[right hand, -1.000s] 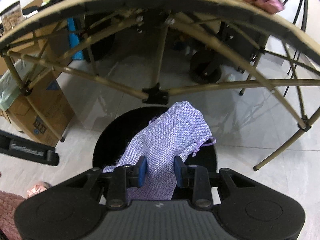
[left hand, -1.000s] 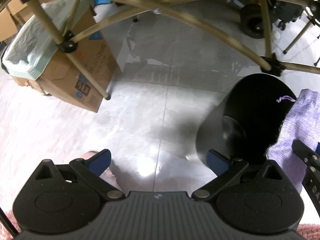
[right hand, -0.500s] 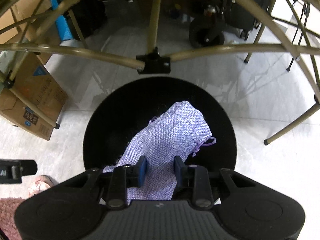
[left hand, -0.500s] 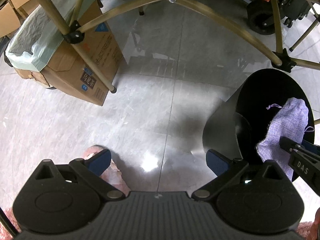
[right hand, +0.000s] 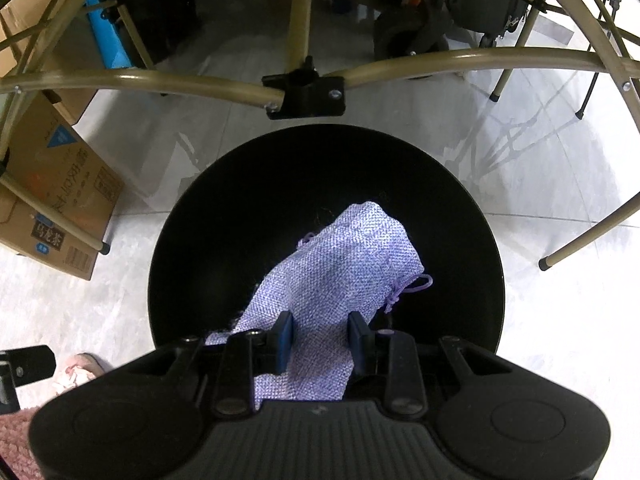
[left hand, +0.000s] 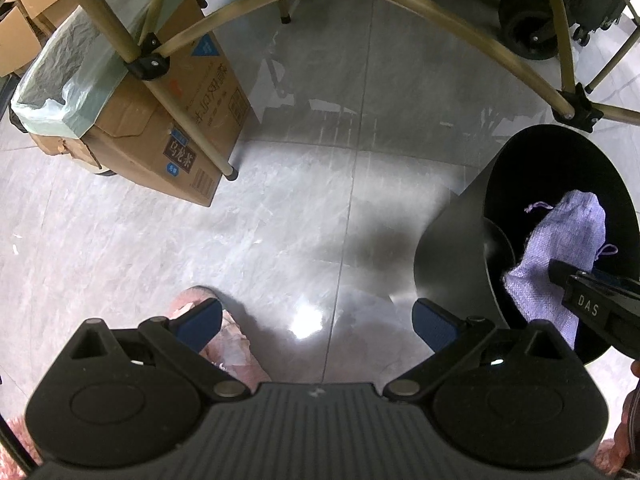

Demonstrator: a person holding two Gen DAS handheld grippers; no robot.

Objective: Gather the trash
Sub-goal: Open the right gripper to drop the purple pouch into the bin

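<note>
Right wrist view: my right gripper (right hand: 320, 334) has its fingers clamped on a woven lilac drawstring pouch (right hand: 340, 256) hanging in the round, smooth black bin (right hand: 472, 216), while my left gripper (left hand: 316, 322) gapes empty above glossy floor tiles (left hand: 280, 220).

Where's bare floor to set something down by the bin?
Free: tiled floor between cardboard box and black bin. More right of the bin, short of a table leg. Crowded: behind the bin, table frame and a wheel.
</note>
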